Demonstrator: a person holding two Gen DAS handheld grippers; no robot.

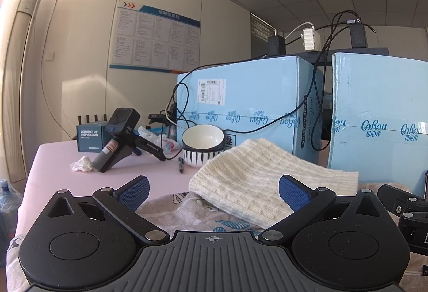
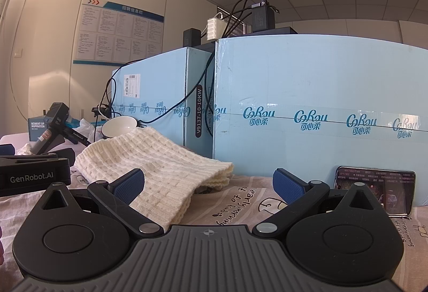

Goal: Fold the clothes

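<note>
Both of my grippers sit low over the bed, each with its jaws spread wide and nothing between them: the left gripper (image 1: 212, 191) points at the near-left part of the cream knit sweater (image 1: 256, 179), the right gripper (image 2: 208, 186) at its near corner, where the layered hem shows as a stack of edges. That sweater lies on the printed bedsheet (image 2: 240, 201), already doubled over by the look of it, its far end raised against the pale blue cartons (image 2: 307, 104).

I judge the step in hand to be another fold or a squaring-up of the bundle. To do it well I would pinch through all the layers at the near corners, one gripper to each, lift only enough to clear the sheet, and carry both corners over together so the edges line up instead of skewing. The knit is thick, soft and stretchy, with a basket-weave rib; it will sag and drag between two grip points, so my blue textured pads (image 1: 135, 191) should bite well in from the edge.

Outward from it: a phone (image 2: 374, 191) leans against the carton at the right, glossy and hard; a white bowl (image 1: 202, 143) with a dark striped outside stands behind the sweater, with a pen (image 1: 180, 165), crumpled tissue (image 1: 81, 164) and a spare handheld gripper (image 1: 120, 139) on the smooth pink surface (image 1: 53, 171).
</note>
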